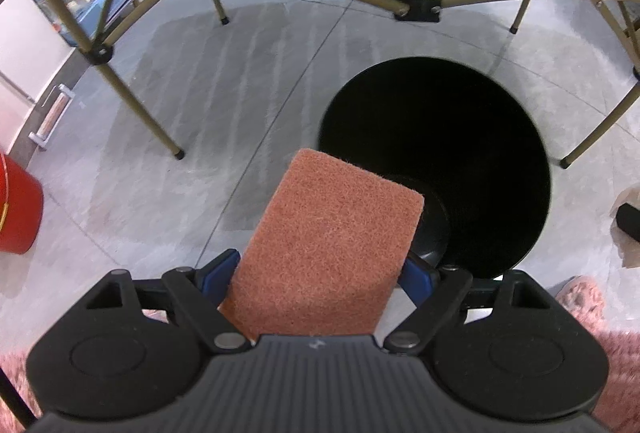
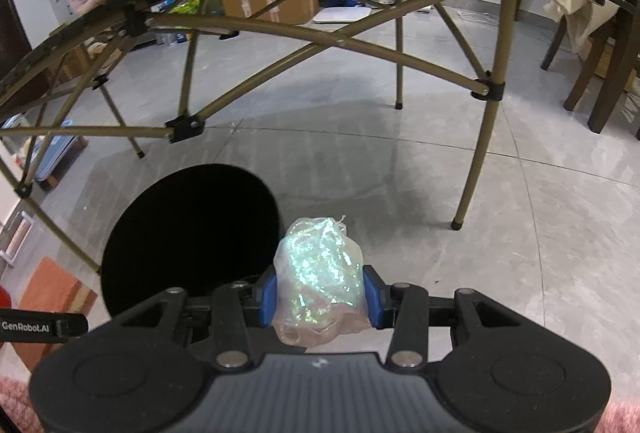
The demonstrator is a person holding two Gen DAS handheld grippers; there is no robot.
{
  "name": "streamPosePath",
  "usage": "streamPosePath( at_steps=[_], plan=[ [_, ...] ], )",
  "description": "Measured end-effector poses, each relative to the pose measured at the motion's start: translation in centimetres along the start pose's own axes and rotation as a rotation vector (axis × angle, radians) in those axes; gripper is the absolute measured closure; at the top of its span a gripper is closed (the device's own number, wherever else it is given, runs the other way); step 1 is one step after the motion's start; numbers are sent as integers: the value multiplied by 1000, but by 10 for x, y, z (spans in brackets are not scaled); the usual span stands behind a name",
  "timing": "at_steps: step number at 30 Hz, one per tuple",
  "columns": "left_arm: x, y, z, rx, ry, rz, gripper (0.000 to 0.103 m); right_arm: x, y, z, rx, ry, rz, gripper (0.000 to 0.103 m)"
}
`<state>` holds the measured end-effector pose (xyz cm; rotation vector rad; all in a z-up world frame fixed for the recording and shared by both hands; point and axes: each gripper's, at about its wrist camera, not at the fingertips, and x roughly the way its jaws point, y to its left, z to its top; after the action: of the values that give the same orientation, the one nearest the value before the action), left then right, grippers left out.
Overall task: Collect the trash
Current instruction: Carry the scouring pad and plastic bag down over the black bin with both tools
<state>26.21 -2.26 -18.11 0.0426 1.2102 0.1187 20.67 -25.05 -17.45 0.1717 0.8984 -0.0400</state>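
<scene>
Two pieces of trash hang over a round black plastic bin (image 1: pixel 472 137) on the grey tiled floor (image 1: pixel 200 113) beside a folding table with olive metal legs (image 2: pixel 494 113). The left gripper (image 1: pixel 316 273) is clamped on a flat, terracotta-coloured scouring pad (image 1: pixel 332 233), its far end over the bin's near rim. The right gripper (image 2: pixel 320 297) squeezes a crumpled, iridescent clear plastic wrapper (image 2: pixel 320 273) just beside the bin's edge. Both items are gathered but neither is dropped yet; the bin's interior is too dark to say whether anything lies inside. White lettering on a black bar at the right-wrist view's left edge reads "GenRobot.AI" (image 2: pixel 26 326).
</scene>
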Motion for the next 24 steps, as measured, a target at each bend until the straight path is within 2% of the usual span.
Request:
streamPosePath(
  at_steps=[14, 24],
  plan=[
    [11, -52, 47, -22, 2, -54, 19, 29, -26, 34, 88, -35, -68, 61],
    [30, -73, 63, -74, 32, -62, 19, 47, -37, 51, 127, -62, -102, 61]
  ],
)
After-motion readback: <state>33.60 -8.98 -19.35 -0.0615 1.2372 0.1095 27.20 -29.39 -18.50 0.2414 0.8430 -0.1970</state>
